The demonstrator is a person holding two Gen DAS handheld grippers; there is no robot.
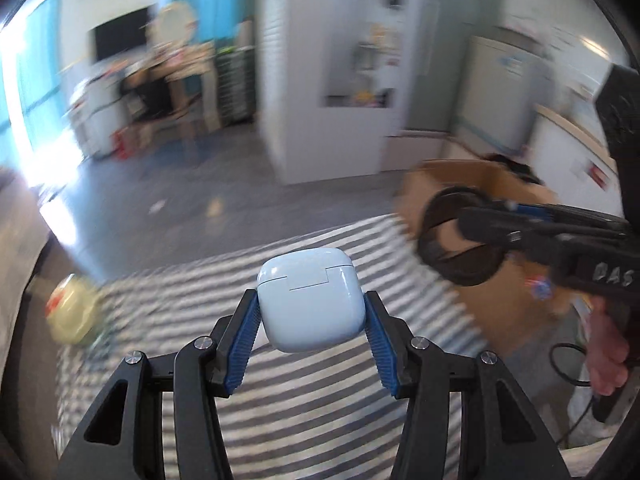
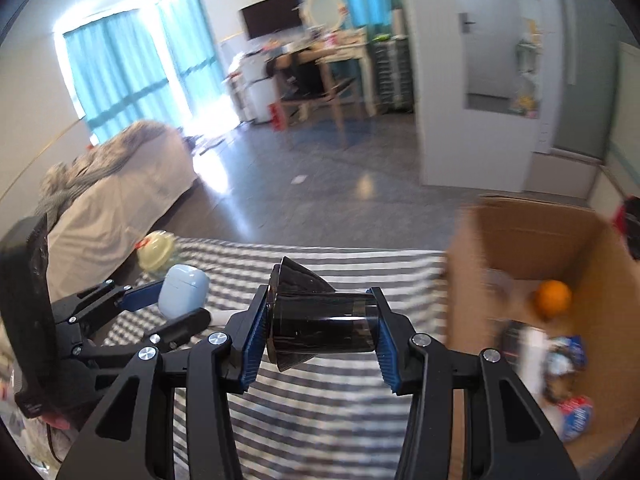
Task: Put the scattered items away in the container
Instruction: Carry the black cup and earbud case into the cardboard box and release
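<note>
My left gripper (image 1: 311, 312) is shut on a pale blue earbud case (image 1: 310, 300) and holds it above the striped cloth (image 1: 304, 408); it also shows in the right wrist view (image 2: 182, 294). My right gripper (image 2: 322, 322) is shut on a black tape roll (image 2: 320, 320), held sideways above the cloth, left of the open cardboard box (image 2: 600, 264). In the left wrist view the right gripper (image 1: 476, 220) holds the roll (image 1: 452, 240) in front of the box (image 1: 492, 184). The box holds an orange (image 2: 553, 297) and several packets.
A pale green lidded jar (image 1: 74, 312) lies at the cloth's far left edge, also in the right wrist view (image 2: 156, 254). A bed with a grey blanket (image 2: 104, 200) stands to the left. Grey floor, a desk and a white partition lie beyond.
</note>
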